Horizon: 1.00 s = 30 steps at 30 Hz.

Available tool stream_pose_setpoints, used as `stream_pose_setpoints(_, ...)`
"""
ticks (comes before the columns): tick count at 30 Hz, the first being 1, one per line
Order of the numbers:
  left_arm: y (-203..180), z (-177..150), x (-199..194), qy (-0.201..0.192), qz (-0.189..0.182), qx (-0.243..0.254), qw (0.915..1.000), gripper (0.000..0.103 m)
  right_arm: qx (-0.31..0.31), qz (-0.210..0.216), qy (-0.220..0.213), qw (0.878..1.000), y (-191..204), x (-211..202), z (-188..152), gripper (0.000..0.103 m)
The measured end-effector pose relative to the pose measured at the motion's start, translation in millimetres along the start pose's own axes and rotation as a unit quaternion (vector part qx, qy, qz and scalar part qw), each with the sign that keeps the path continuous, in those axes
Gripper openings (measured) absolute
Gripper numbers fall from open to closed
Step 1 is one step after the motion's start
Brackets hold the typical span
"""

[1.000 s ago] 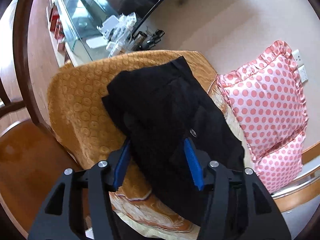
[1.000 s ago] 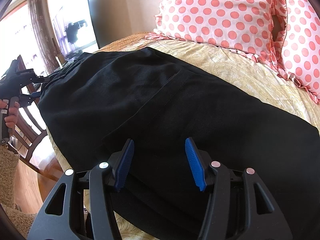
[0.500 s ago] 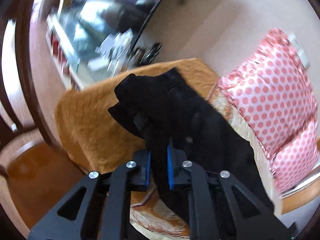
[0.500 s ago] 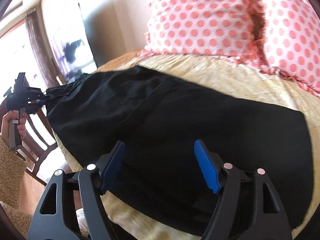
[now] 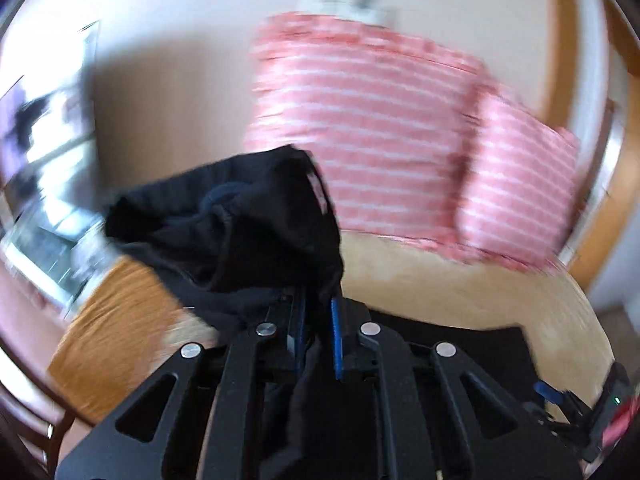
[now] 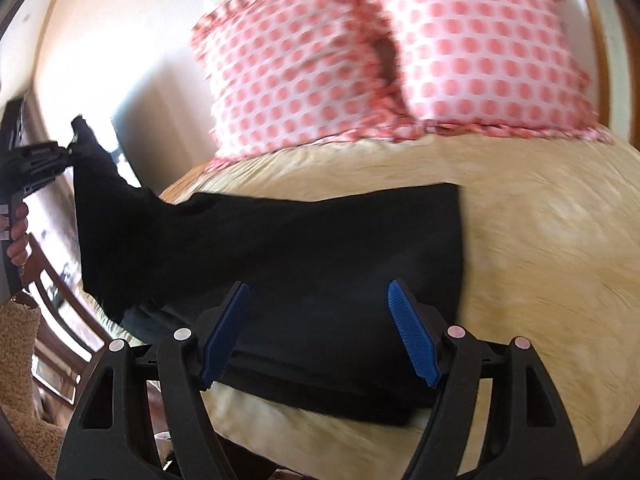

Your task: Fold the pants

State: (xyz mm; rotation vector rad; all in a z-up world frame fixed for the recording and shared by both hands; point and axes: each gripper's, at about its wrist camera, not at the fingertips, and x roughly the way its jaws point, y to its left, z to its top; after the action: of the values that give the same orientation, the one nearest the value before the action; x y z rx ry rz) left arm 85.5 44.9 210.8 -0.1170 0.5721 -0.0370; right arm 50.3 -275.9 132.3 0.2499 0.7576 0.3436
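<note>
Black pants (image 6: pixel 304 248) lie across a yellow bedspread (image 6: pixel 540 240). My left gripper (image 5: pixel 318 320) is shut on the waistband end of the pants (image 5: pixel 248 224) and holds it lifted off the bed. In the right wrist view that gripper (image 6: pixel 36 164) shows at the far left with the cloth hanging from it. My right gripper (image 6: pixel 320 328) is open and empty, hovering just above the other end of the pants near the front edge. It shows at the lower right of the left wrist view (image 5: pixel 580 412).
Two pink polka-dot pillows (image 6: pixel 400 60) lean against the wall behind the pants. An orange blanket (image 5: pixel 116 320) covers the left part of the bed. A wooden chair (image 6: pixel 52 292) stands at the left edge. A wooden headboard rail (image 5: pixel 596 216) curves at the right.
My left gripper, shut on the waistband, has lifted it and swung toward the pillows. The right gripper has stayed open and shifted toward the pants' leg end.
</note>
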Motion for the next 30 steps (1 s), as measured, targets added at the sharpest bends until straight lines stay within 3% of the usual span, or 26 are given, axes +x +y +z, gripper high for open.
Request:
stream_pose_setpoints(5,-112,-26,26,0.021,-0.1,0.082,0.9914,0.009,0.036,-0.033,-0.005,0.999,-33,-17,-13,0.074)
stream_pose_setpoints(7,-148,-56,43,0.058,-0.14,0.11,0.9824,0.009,0.047,-0.043,-0.004,0.998,-44,-22,-20,0.074)
stream_pose_setpoints(10,-187,-106,69,0.115,-0.161,0.158,0.9674,0.008,0.063,-0.056,0.0,0.996,-60,-27,-28,0.074)
stream_pose_setpoints(12,-193,-123,80,0.148,-0.184,0.157,0.9588,0.008,0.069,-0.063,0.0,0.996,-67,-31,-31,0.074)
stream_pose_setpoints(13,-194,-125,80,0.143,-0.181,0.16,0.9598,0.008,0.072,-0.065,-0.001,0.995,-70,-32,-31,0.074)
stream_pose_setpoints(17,-190,-99,61,0.095,-0.186,0.141,0.9678,0.006,0.078,-0.072,-0.01,0.994,-77,-36,-29,0.074)
stream_pose_setpoints(18,-189,-92,51,0.074,-0.195,0.132,0.969,0.0,0.08,-0.072,-0.013,0.994,-78,-37,-28,0.074)
stream_pose_setpoints(20,-200,-92,33,0.052,-0.226,0.136,0.9632,0.0,0.082,-0.074,-0.017,0.994,-80,-37,-27,0.074)
stream_pose_setpoints(22,-220,-107,20,0.033,-0.218,0.185,0.9577,0.0,0.083,-0.077,-0.016,0.993,-81,-37,-29,0.074)
stream_pose_setpoints(24,-229,-123,30,0.059,-0.211,0.201,0.9547,0.0,0.085,-0.082,-0.014,0.993,-83,-38,-30,0.074)
stream_pose_setpoints(27,-218,-130,60,0.126,-0.211,0.166,0.955,0.0,0.087,-0.084,-0.017,0.992,-83,-42,-31,0.074)
stream_pose_setpoints(30,-189,-128,68,0.136,-0.192,0.134,0.9626,0.0,0.079,-0.068,-0.032,0.994,-76,-50,-24,0.074)
